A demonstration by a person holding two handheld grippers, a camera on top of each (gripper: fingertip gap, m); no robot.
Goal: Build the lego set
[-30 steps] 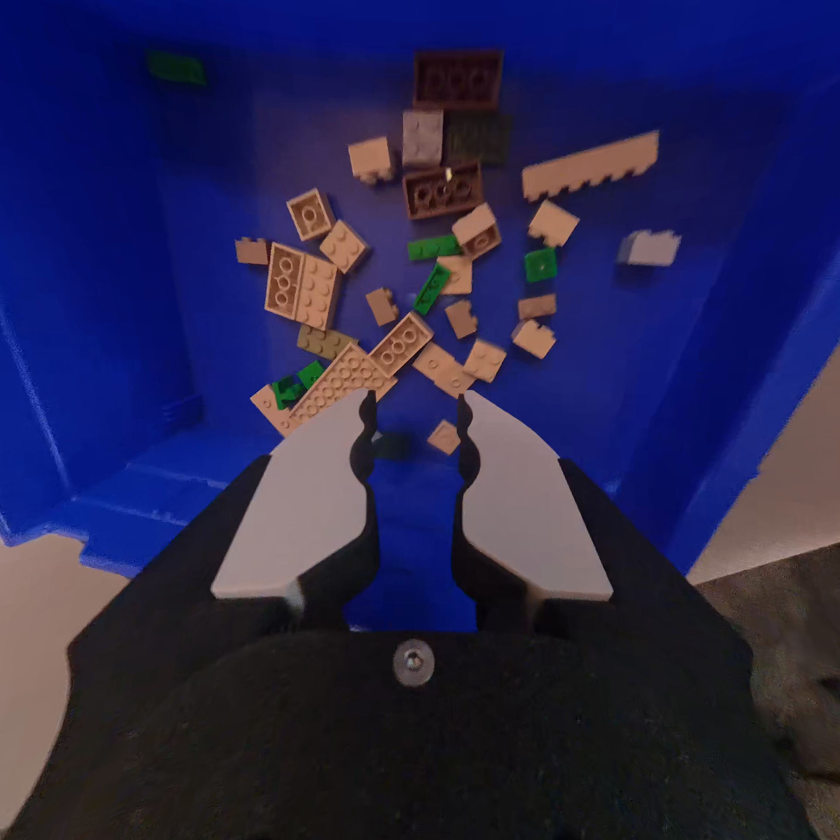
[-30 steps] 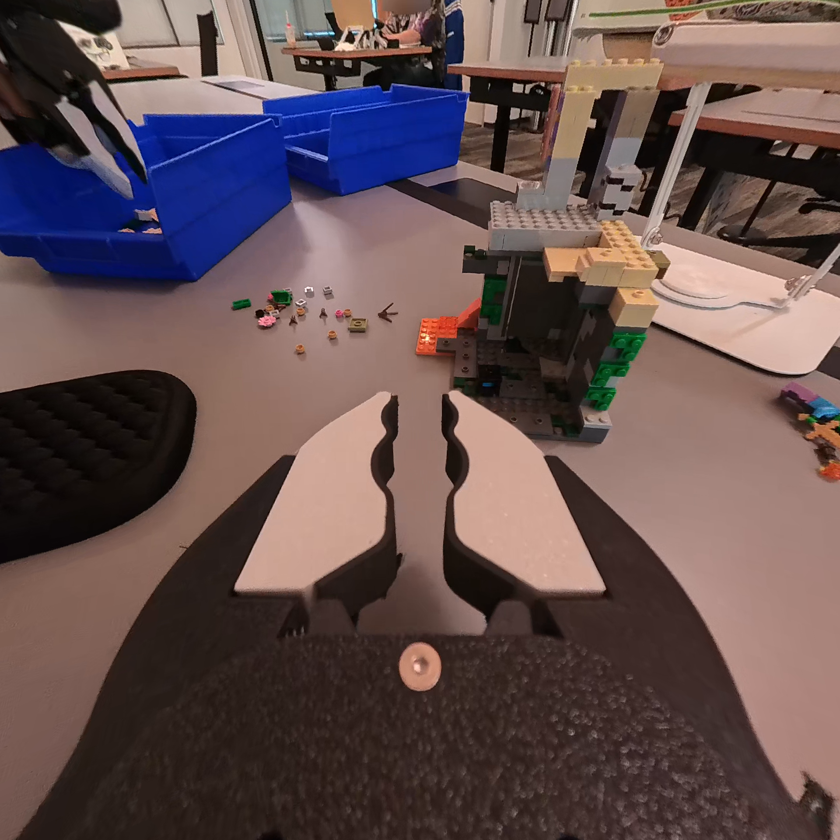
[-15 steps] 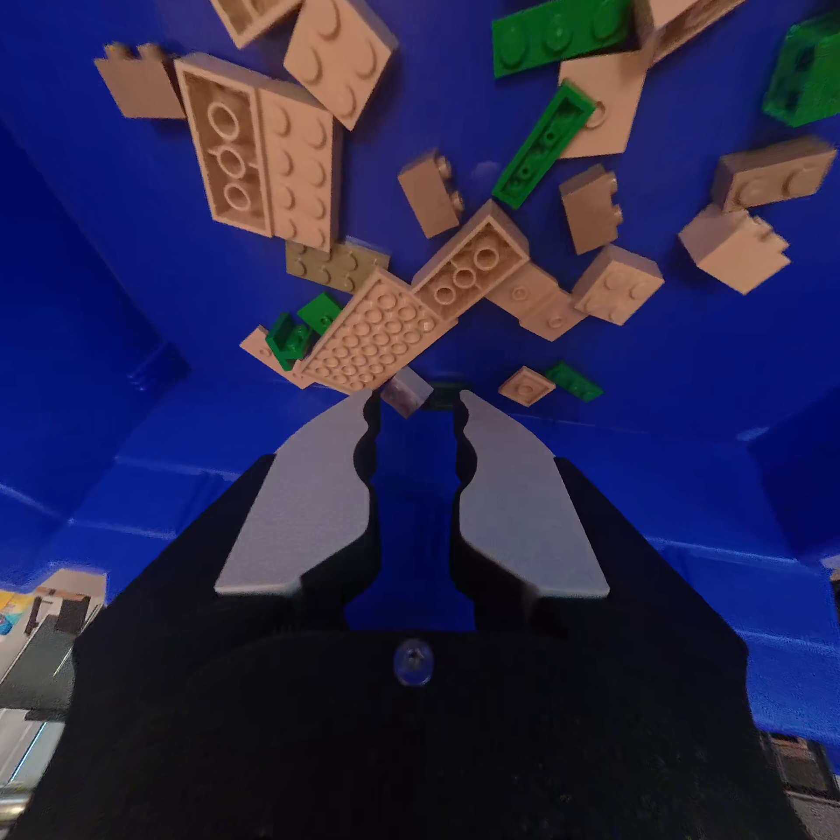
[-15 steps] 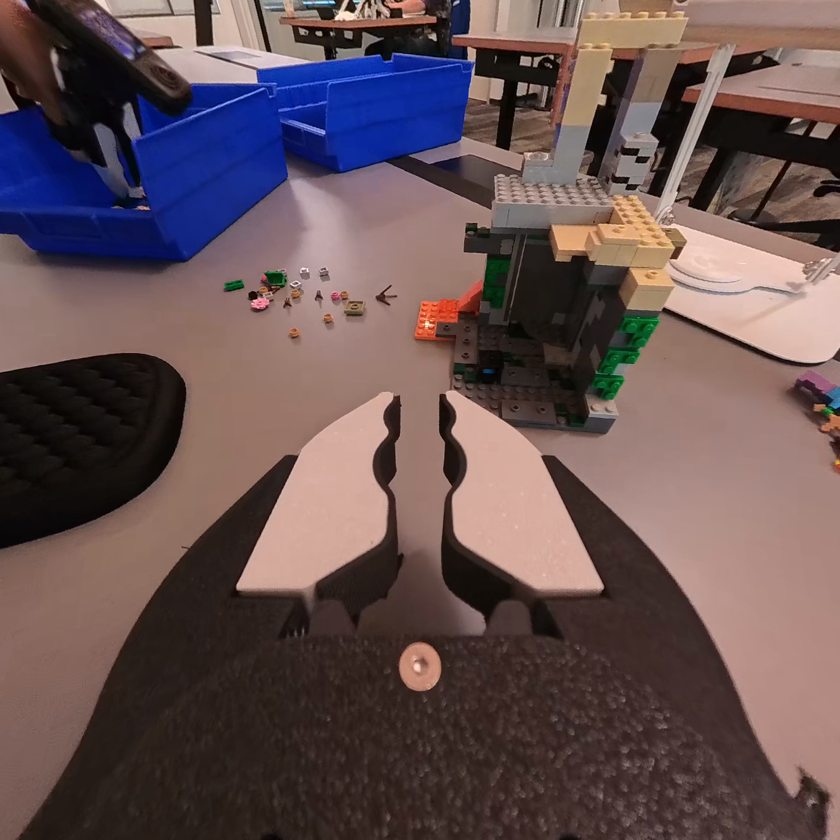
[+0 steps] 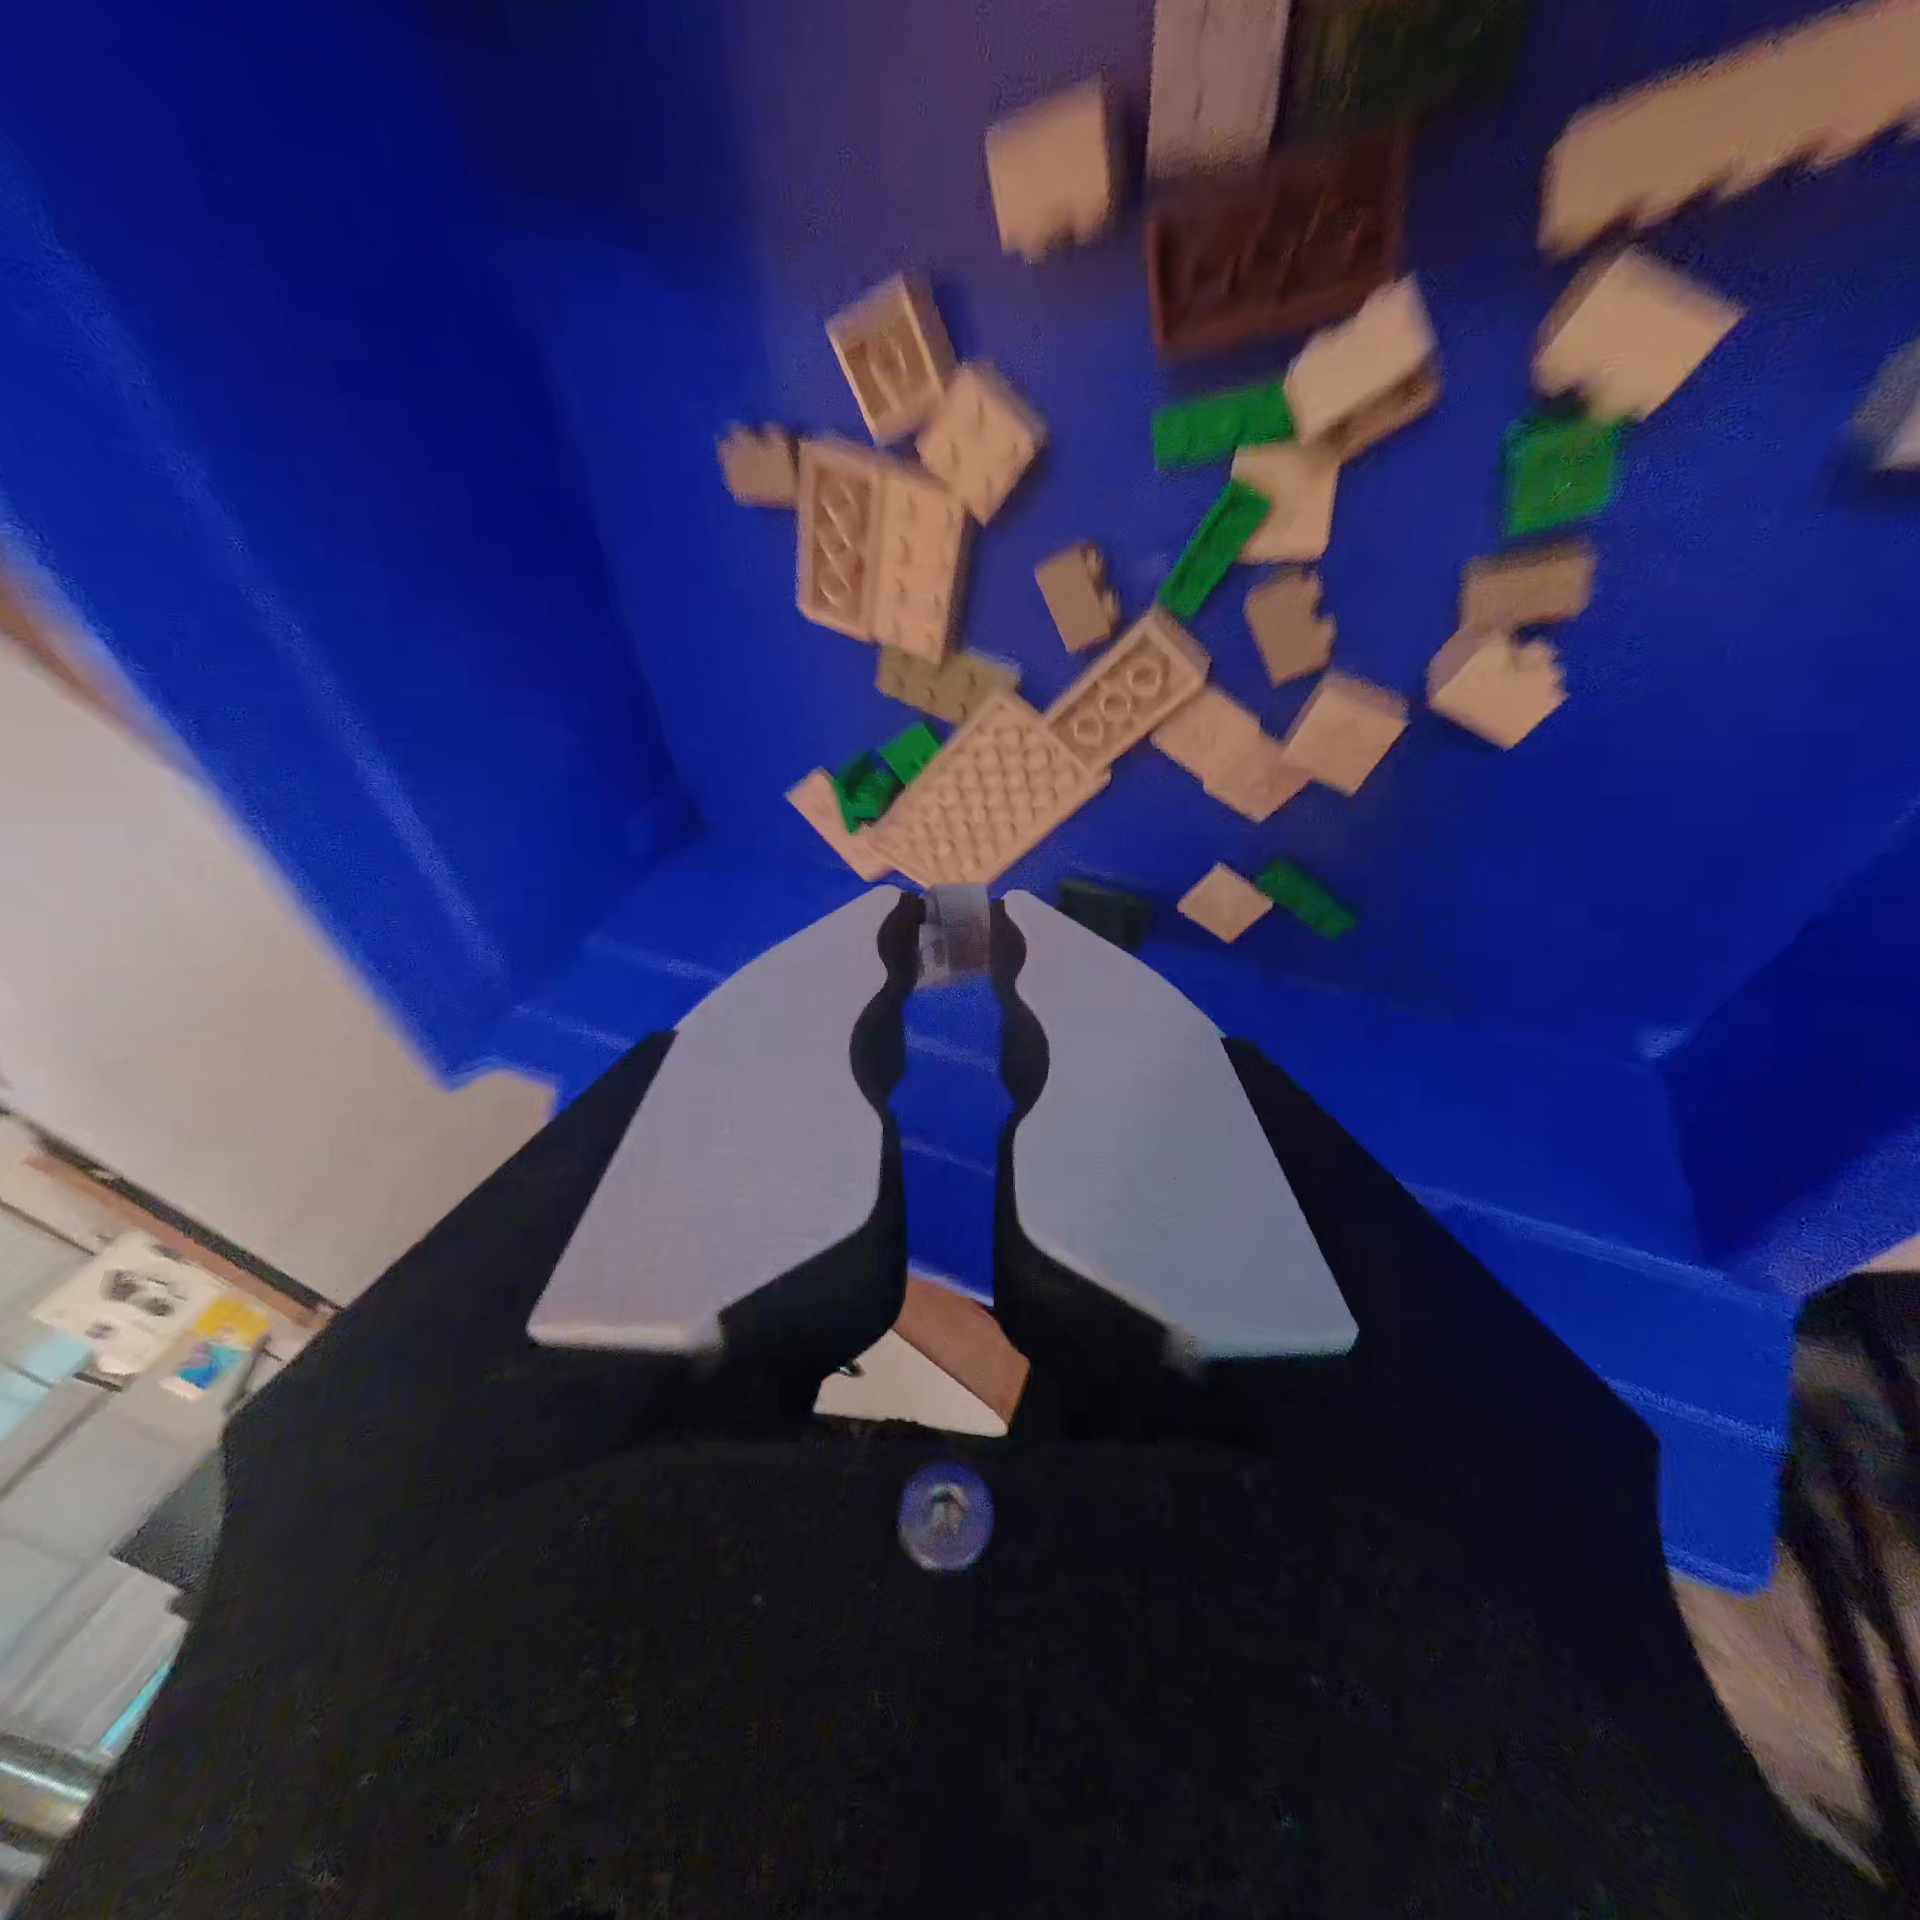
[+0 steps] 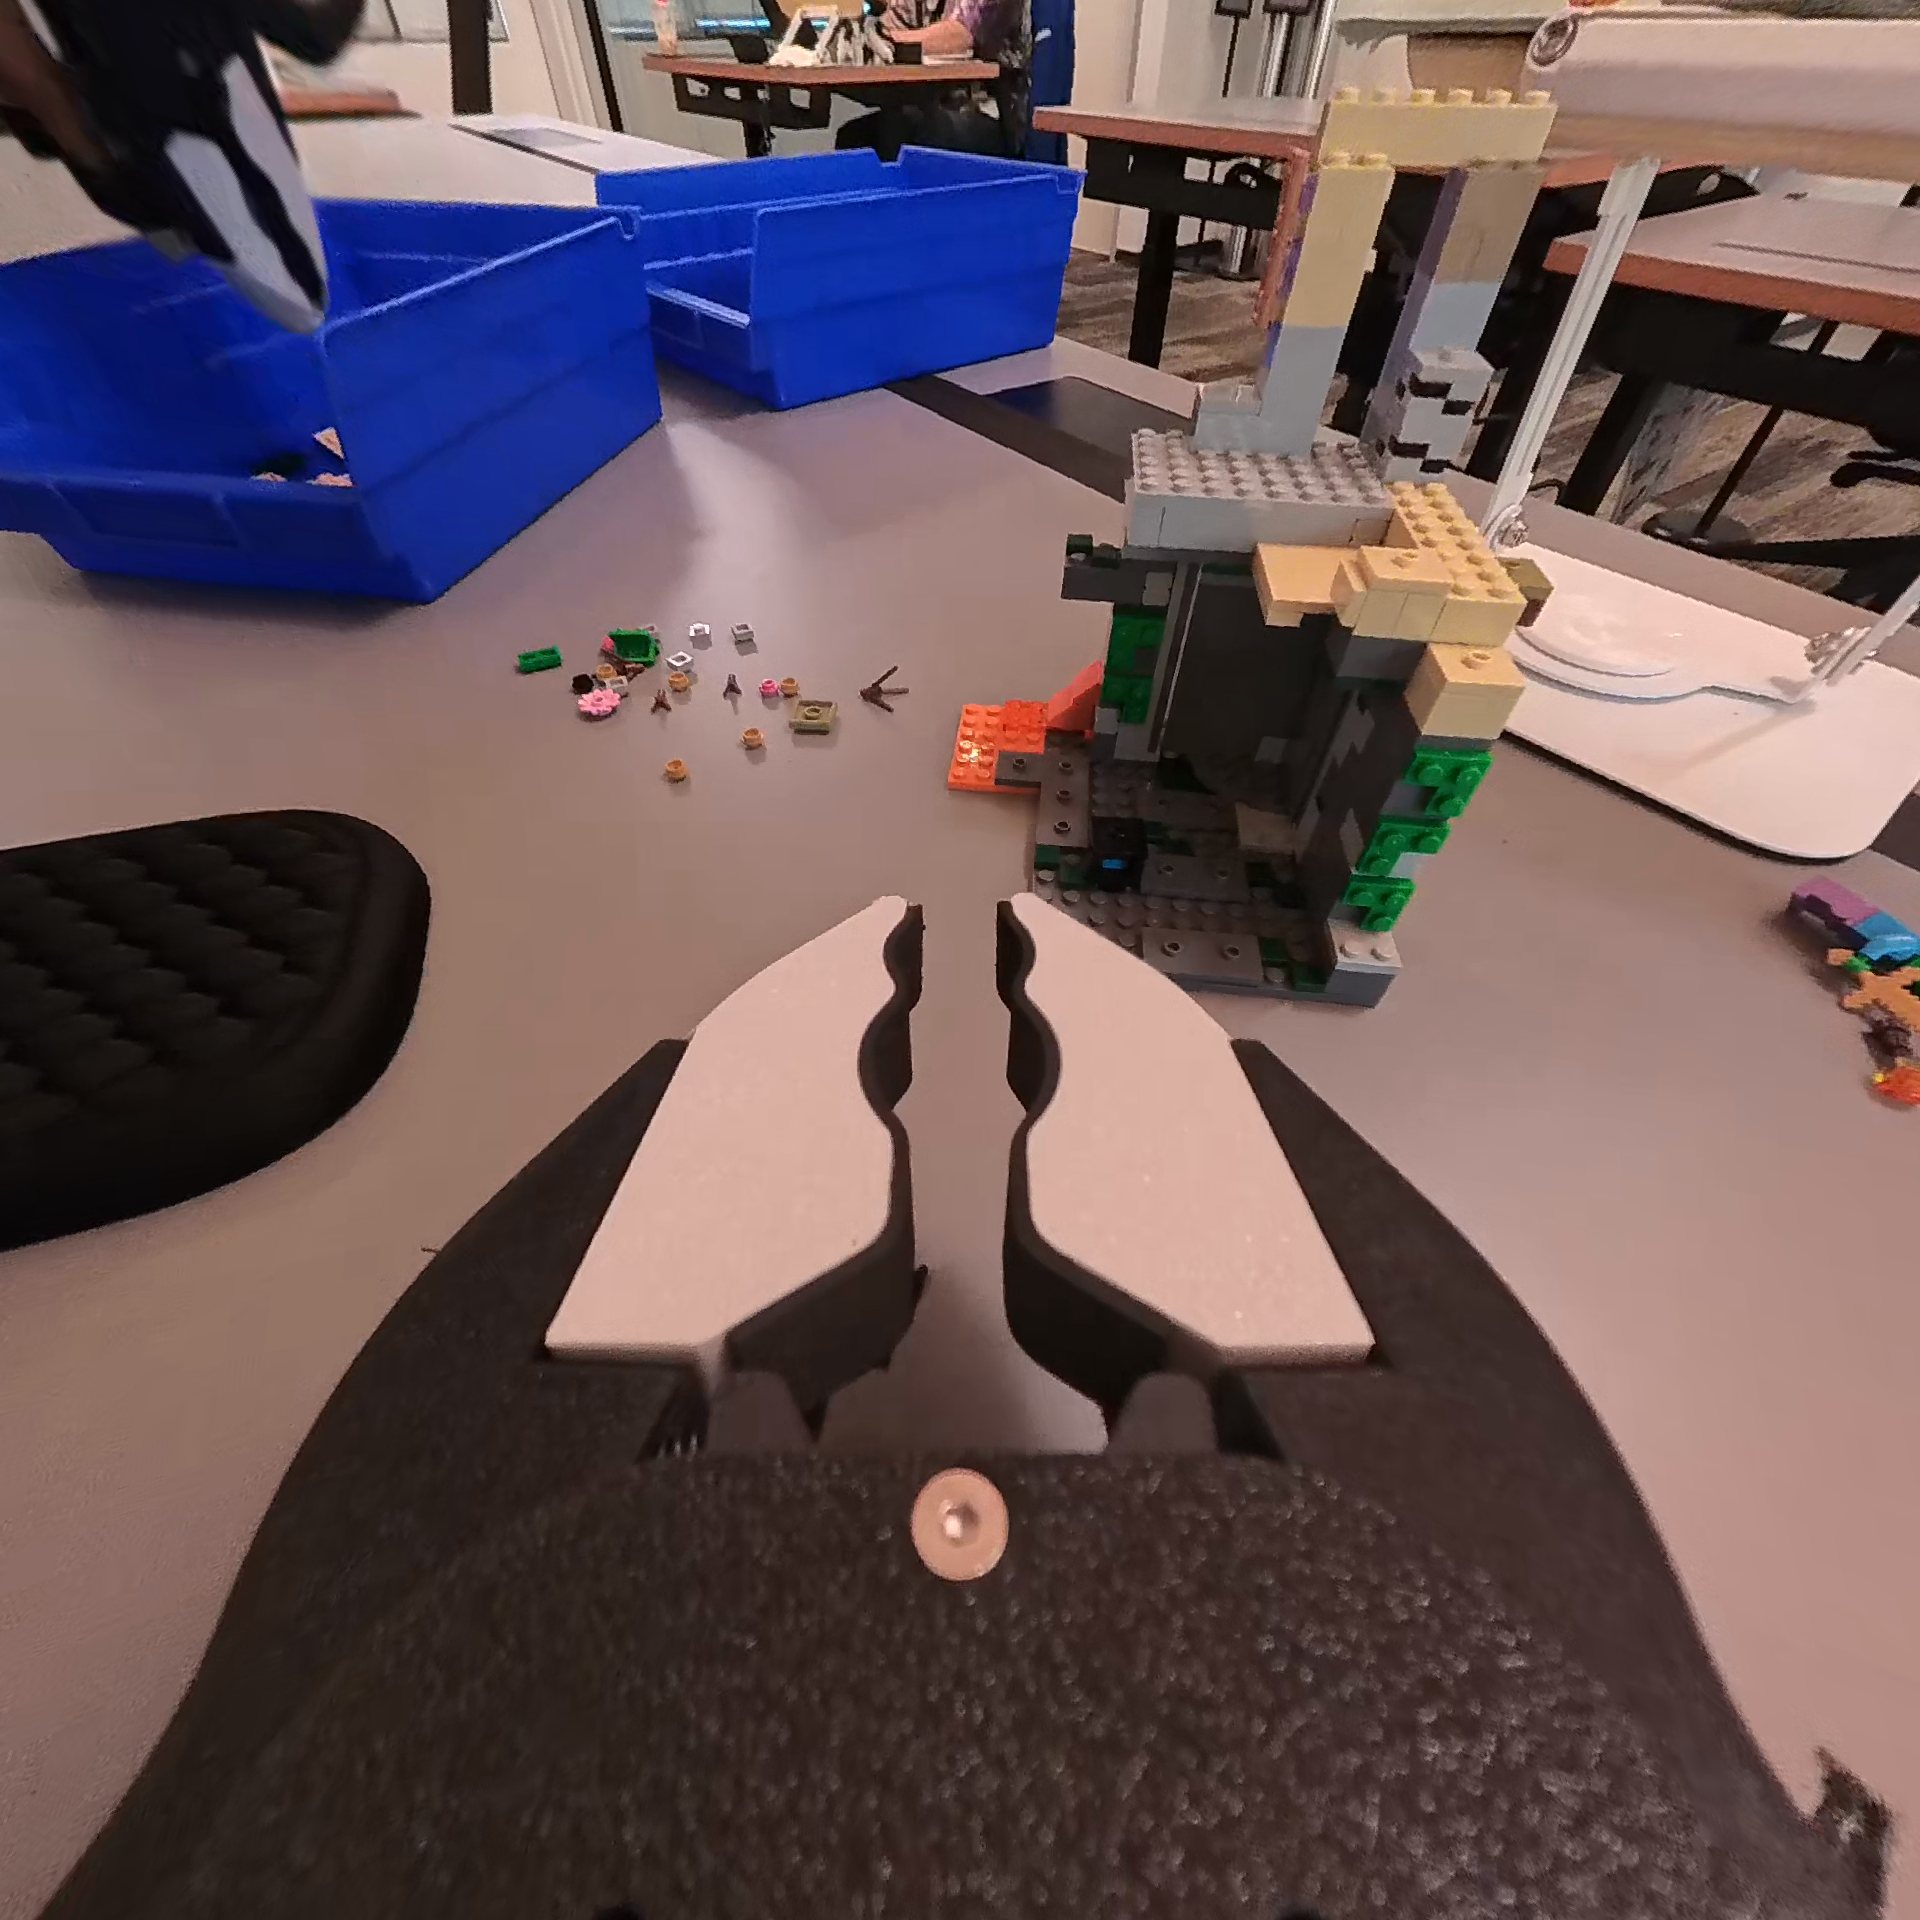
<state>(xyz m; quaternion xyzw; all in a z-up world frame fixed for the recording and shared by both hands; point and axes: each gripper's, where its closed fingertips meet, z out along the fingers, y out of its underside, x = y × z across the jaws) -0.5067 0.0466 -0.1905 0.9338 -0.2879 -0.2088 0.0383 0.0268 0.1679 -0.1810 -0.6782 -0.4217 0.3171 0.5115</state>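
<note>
left claw (image 5: 954,928) pinches a small grey brick (image 5: 956,935) above the bin's (image 5: 1455,1195) rim; right claw (image 6: 958,914) slightly parted, empty.

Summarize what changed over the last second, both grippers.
The left gripper dipped into the blue bin, closed on a small grey brick and is lifting out with it; the view is motion-blurred. In the right wrist view it now sits above the bin rim. The right gripper stayed open and empty over the table, facing the lego build. Loose small pieces unchanged.
</note>
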